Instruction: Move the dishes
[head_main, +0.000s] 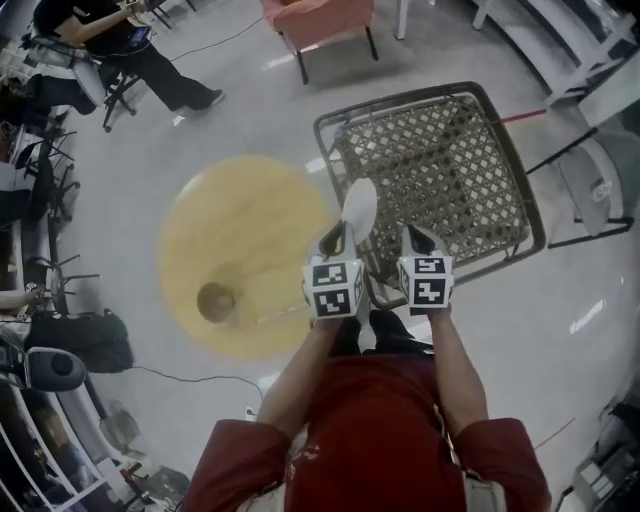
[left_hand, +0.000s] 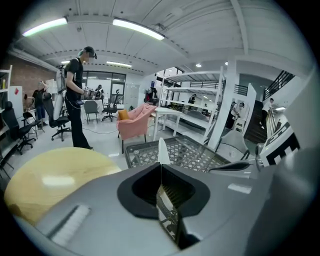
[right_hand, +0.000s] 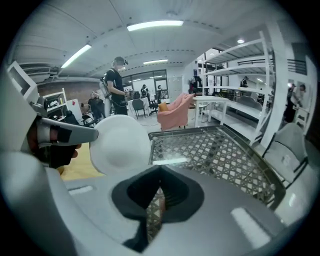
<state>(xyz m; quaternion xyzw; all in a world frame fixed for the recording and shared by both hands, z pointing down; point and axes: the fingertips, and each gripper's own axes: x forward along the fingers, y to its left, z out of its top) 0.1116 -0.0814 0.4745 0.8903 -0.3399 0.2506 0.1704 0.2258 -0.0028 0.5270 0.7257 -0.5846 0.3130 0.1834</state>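
- White plate (head_main: 358, 205), pinched at its rim by the left gripper (head_main: 337, 243), is held upright in the air (the left gripper view sees it edge-on, as a thin white sliver).
- It hangs over the left rim of the lattice table (head_main: 470, 190), just beside the round wooden table (head_main: 240, 230).
- Close beside it, the right gripper (head_main: 421, 240) has its jaws pressed together with nothing between them.
- On the wooden table stands a cup (head_main: 215, 301), well apart from the plate.
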